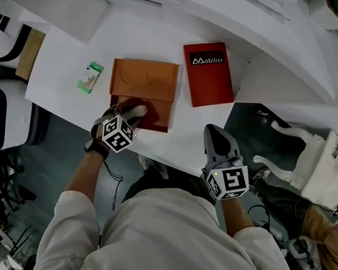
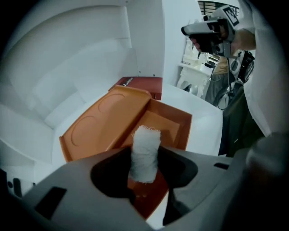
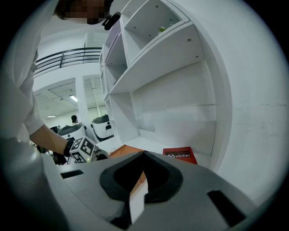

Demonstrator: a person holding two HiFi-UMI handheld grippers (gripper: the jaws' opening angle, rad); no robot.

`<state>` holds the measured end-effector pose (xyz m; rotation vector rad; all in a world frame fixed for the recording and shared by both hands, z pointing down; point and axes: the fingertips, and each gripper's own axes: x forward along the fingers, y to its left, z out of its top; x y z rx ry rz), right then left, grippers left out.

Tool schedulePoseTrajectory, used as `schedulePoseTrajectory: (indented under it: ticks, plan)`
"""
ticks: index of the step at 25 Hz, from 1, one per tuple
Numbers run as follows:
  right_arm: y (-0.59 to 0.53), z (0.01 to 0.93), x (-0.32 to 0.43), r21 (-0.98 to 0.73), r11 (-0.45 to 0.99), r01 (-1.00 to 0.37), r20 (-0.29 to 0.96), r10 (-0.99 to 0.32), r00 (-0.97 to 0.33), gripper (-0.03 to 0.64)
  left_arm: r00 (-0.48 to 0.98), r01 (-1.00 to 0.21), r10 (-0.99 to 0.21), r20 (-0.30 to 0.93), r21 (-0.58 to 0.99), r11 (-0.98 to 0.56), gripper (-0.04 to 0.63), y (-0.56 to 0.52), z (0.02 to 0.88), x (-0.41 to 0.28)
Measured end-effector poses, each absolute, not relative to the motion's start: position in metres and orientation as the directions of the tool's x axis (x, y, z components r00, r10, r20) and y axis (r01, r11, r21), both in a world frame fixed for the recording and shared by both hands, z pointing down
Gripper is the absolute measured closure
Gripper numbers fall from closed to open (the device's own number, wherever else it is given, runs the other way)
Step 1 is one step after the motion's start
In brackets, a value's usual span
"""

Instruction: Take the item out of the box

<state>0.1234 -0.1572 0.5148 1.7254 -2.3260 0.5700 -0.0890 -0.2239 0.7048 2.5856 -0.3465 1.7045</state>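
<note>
- The box point(image 1: 145, 80) at mid-frame is orange, its inside a darker red-brown.
- The roll point(image 2: 145, 153) is fuzzy white.
- The book point(image 1: 209, 73), upper right of the box, is red, with a black label lettered in white.
- The packet point(image 1: 90, 77) at the left is green and white.
- The desk point(image 1: 60, 70) is white.
- My left tool point(image 1: 135, 111) and my right tool point(image 1: 213, 132) are grey, and their cubes carry black-and-white square markers.

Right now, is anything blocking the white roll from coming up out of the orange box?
Nothing visible blocks it. The lid lies flipped back on the far side of the orange box, leaving the top open, and the left gripper pinches the white roll between its jaws.
</note>
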Motion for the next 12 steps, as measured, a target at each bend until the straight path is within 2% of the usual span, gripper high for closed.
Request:
schedulePoseTrajectory:
  ticks: [12]
  plan:
    - [-0.169,0.485,0.085,-0.161,0.336,-0.928,0.315,-0.874,-0.371,0.594,0.579,-0.451,-0.370,0.726,-0.092,-0.888,0.408,-0.227,0.593,-0.097]
